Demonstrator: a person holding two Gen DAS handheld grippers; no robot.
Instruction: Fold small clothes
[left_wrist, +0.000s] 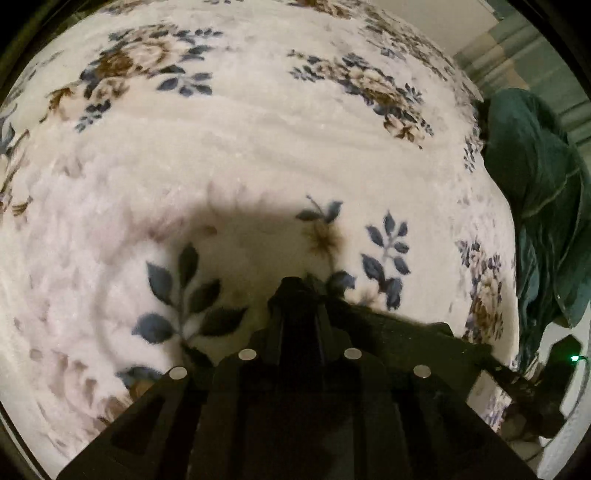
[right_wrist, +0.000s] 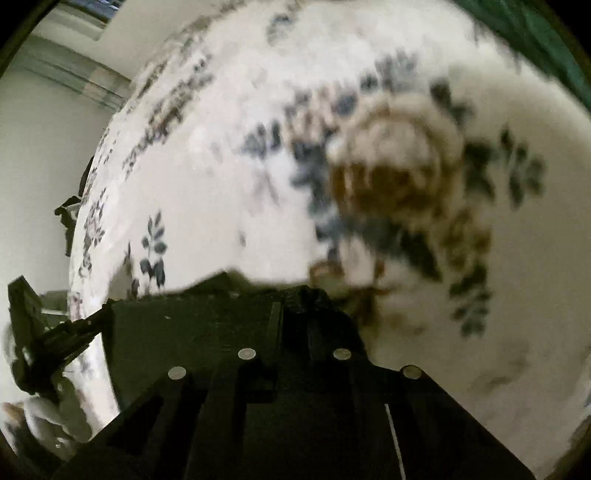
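Note:
A black garment (left_wrist: 399, 332) stretches between both grippers over the bed. My left gripper (left_wrist: 301, 286) is shut on its edge, with the cloth running off to the right. My right gripper (right_wrist: 299, 295) is shut on the same black garment (right_wrist: 192, 325), which spreads flat to its left. The other gripper (right_wrist: 33, 332) shows at the far left of the right wrist view, holding the cloth's far end. The right wrist view is motion-blurred.
A white fleece blanket with blue and brown flowers (left_wrist: 258, 147) covers the bed below; it also fills the right wrist view (right_wrist: 258, 147). A dark green cloth (left_wrist: 535, 203) lies heaped at the bed's right edge. A pale wall (right_wrist: 40, 155) lies beyond.

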